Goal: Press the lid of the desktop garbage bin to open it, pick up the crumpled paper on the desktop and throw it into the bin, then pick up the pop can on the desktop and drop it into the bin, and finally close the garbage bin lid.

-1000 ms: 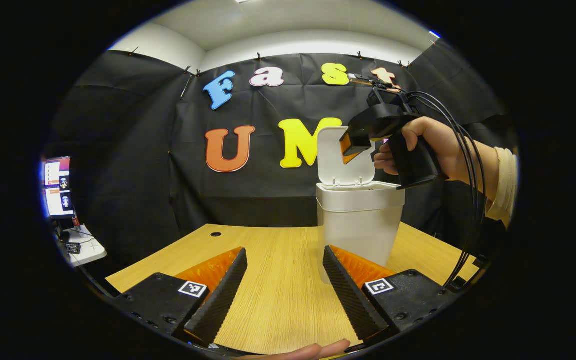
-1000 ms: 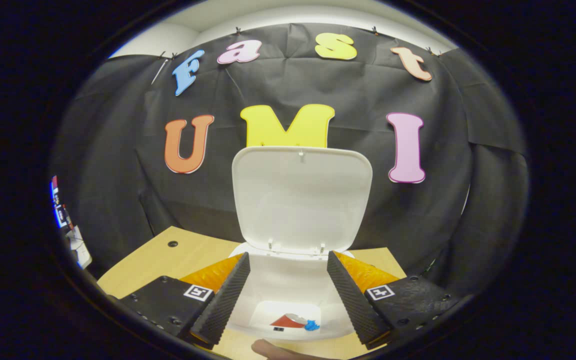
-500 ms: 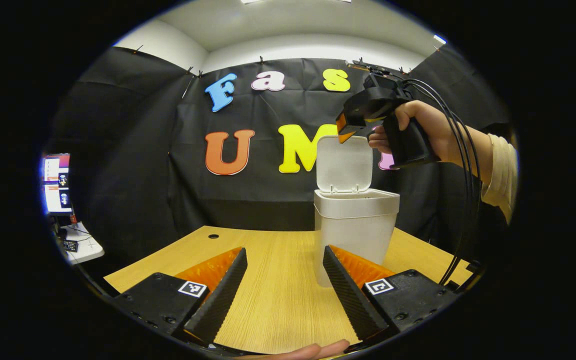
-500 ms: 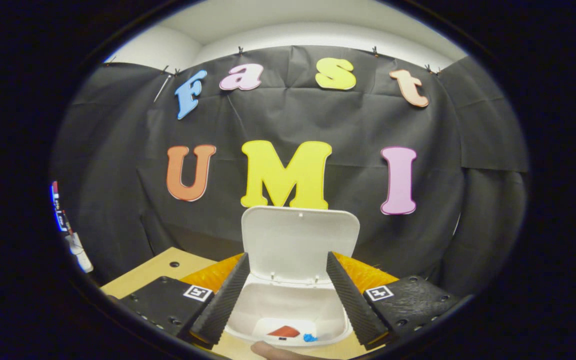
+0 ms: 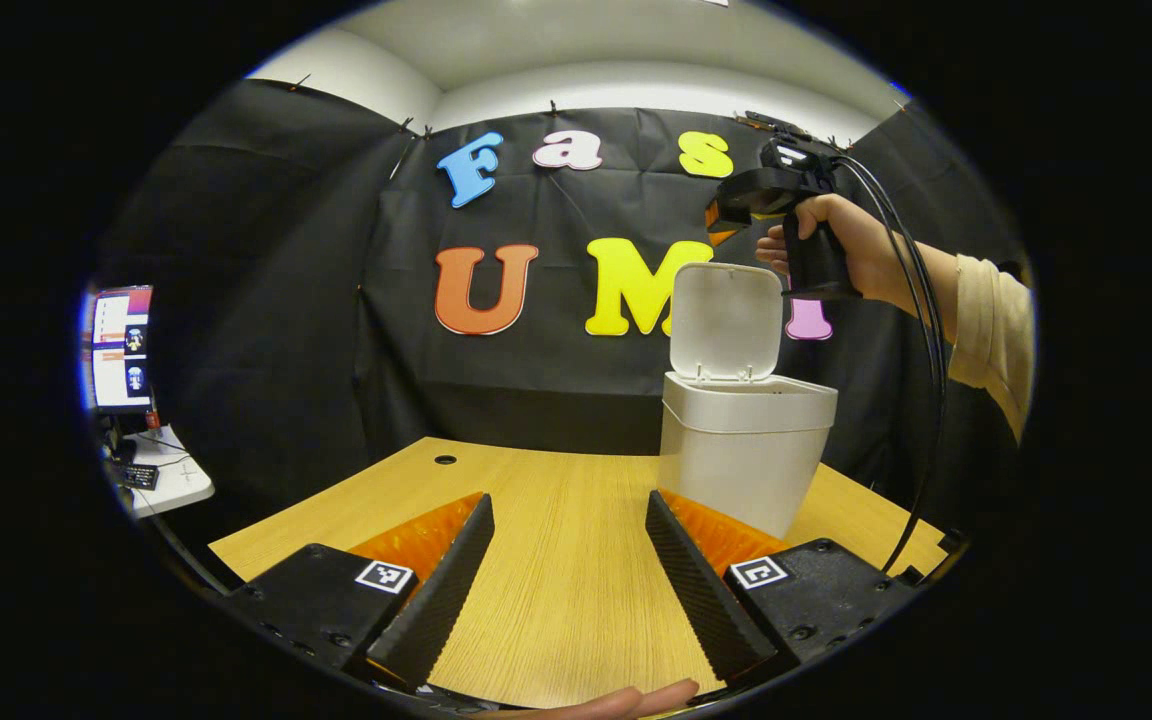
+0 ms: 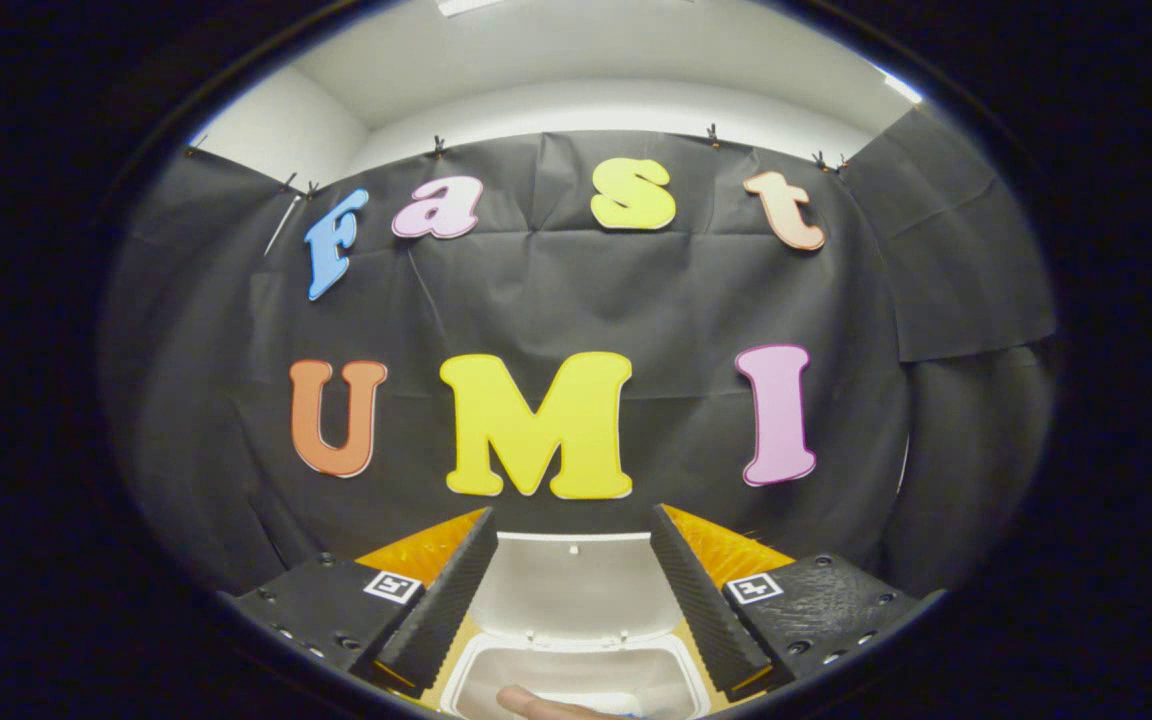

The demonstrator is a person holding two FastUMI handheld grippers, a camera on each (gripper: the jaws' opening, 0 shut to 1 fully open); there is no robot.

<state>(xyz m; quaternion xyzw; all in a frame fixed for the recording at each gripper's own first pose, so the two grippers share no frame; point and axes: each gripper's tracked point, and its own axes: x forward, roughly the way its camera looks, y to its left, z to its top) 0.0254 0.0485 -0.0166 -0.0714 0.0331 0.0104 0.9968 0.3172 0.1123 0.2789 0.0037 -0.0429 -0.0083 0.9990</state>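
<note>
Right gripper (image 5: 721,218), open and empty, hovers above the white plastic bin's (image 5: 746,460) upright hinged lid (image 5: 726,320), poised to close it; left gripper (image 5: 566,570) idles open over the wooden tabletop (image 5: 546,500).

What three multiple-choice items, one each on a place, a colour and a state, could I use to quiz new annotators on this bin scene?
1. Where is the right claw, seen from the left gripper view?
A. Above the raised lid
B. Flat on the desk
C. Under the desk

2. What colour is the garbage bin?
A. Blue
B. White
C. Red

3. What state is the bin's lid in?
A. Shut flat
C. Lying on the desk
B. Standing open

Answers: 1 A, the hand holds the claw higher than the lid's top edge. 2 B, body and lid are both white. 3 B, the lid stands upright on its hinge above the rim.
</note>
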